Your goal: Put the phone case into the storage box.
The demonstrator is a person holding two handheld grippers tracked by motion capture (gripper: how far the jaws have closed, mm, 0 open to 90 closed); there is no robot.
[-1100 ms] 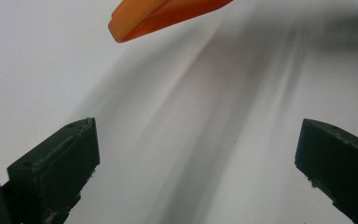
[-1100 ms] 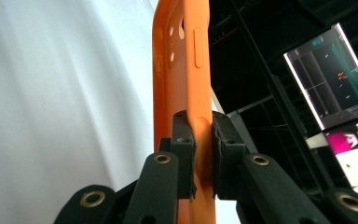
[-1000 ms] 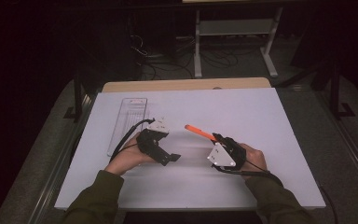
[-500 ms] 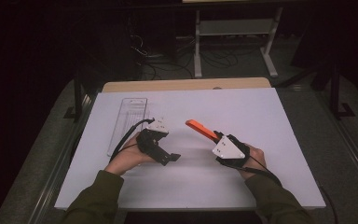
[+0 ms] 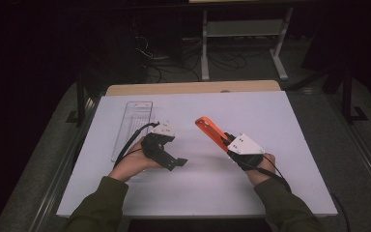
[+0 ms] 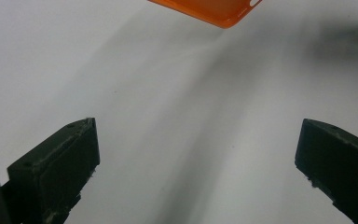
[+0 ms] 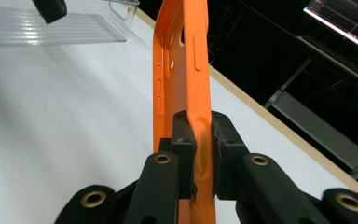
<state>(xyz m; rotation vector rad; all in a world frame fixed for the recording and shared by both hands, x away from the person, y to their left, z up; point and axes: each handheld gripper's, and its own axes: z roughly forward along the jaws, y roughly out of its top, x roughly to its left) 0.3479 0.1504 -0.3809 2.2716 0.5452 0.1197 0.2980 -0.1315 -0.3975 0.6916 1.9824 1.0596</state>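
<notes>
My right gripper (image 5: 227, 143) is shut on one end of an orange phone case (image 5: 210, 130), holding it on edge above the white table (image 5: 270, 116), pointing up and to the left. In the right gripper view the pads (image 7: 184, 140) pinch the case's (image 7: 182, 70) thin wall at the right gripper (image 7: 201, 135). My left gripper (image 5: 176, 162) rests low over the table at centre left, jaws wide open with nothing between them. In the left gripper view, beyond the left gripper (image 6: 196, 140), a corner of the orange case (image 6: 209, 8) shows at the top.
A clear plastic tray (image 5: 133, 126) lies lengthwise on the table's left part, just beyond my left hand; it also appears at the top left as the tray (image 7: 51, 28). A wooden table edge (image 5: 193, 87) runs along the far side. Beyond it are dark floor, cables and a metal stand.
My right hand has shifted slightly right and away, carrying the orange case with it. The left hand and its gripper have stayed in place.
</notes>
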